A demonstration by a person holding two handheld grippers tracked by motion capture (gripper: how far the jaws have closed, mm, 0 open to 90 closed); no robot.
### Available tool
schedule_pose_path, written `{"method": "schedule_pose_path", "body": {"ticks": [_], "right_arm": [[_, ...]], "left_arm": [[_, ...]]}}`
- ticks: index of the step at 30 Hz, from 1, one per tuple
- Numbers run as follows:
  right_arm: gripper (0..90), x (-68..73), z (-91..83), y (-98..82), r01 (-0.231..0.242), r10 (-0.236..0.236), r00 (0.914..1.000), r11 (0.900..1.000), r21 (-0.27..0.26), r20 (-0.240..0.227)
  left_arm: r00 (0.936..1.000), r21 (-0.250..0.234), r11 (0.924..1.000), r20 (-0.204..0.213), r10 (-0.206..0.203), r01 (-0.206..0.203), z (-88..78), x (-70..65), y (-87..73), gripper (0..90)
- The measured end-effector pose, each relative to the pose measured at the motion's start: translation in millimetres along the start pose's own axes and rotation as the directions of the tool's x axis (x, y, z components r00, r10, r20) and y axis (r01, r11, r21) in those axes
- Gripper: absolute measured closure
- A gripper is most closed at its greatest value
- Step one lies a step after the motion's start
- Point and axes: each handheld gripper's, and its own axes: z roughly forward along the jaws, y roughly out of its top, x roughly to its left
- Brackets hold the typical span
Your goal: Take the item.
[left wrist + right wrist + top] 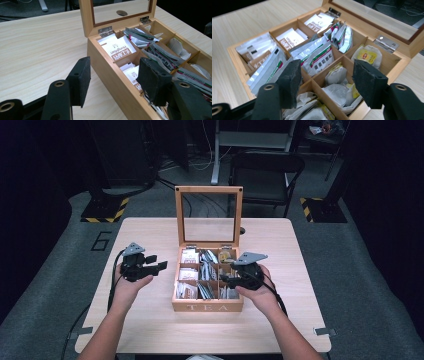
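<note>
A wooden tea box (pixel 207 307) marked TEA sits mid-table, its glass lid (pixel 179 215) standing upright at the back. Its compartments hold several tea sachets: white packets (pixel 117 50) on the left, green-striped sachets (pixel 319 57) in the middle, a yellow-labelled bag (pixel 367 55) and loose paper bags on the right. My left gripper (pixel 159 266) hovers just left of the box, open, with nothing between the jaws; the box's side wall (pixel 105 60) lies ahead of my left gripper (pixel 115 75). My right gripper (pixel 226 279) hangs over the box's right-hand compartments, open and empty (pixel 328 80).
The light wooden table (pixel 150 320) has bare surface on both sides of the box and in front of it. A black chair (pixel 265 170) stands behind the far edge. Stands with yellow-black striped bases (pixel 105 212) sit on the floor beyond the table.
</note>
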Motion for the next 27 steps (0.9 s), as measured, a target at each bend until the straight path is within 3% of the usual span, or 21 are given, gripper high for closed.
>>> {"method": "schedule_pose_path", "body": {"ticks": [7,12,15,23,27], "right_arm": [[44.6,6.3,5.7,-4.0,-0.034,0.033,0.9978,0.999,-0.008,-0.057],[43.2,16.4,11.0,-4.9,-0.011,0.011,0.9984,1.000,-0.002,-0.056],[49.8,22.7,13.6,-7.0,-0.014,0.015,0.9967,1.000,0.017,-0.080],[59.6,31.2,15.5,-9.7,-0.016,0.014,0.9957,1.000,-0.020,-0.092],[61.7,36.2,18.1,-9.9,-0.030,0.029,0.9931,1.000,-0.009,-0.114]], "left_arm": [[1.0000,0.002,1.0000,0.004,-0.006,0.006,-1.7,1.0,-4.1,43.3],[0.9998,0.003,0.9999,0.012,-0.014,0.014,-0.9,1.1,-5.8,43.2],[0.9997,0.006,0.9998,0.016,-0.018,0.017,0.6,0.7,-6.0,43.0],[0.9996,0.015,0.9997,0.022,-0.018,0.018,2.2,-0.3,-7.2,43.0],[0.9996,0.009,0.9997,0.019,-0.021,0.021,1.3,0.7,-7.5,42.9]]}}
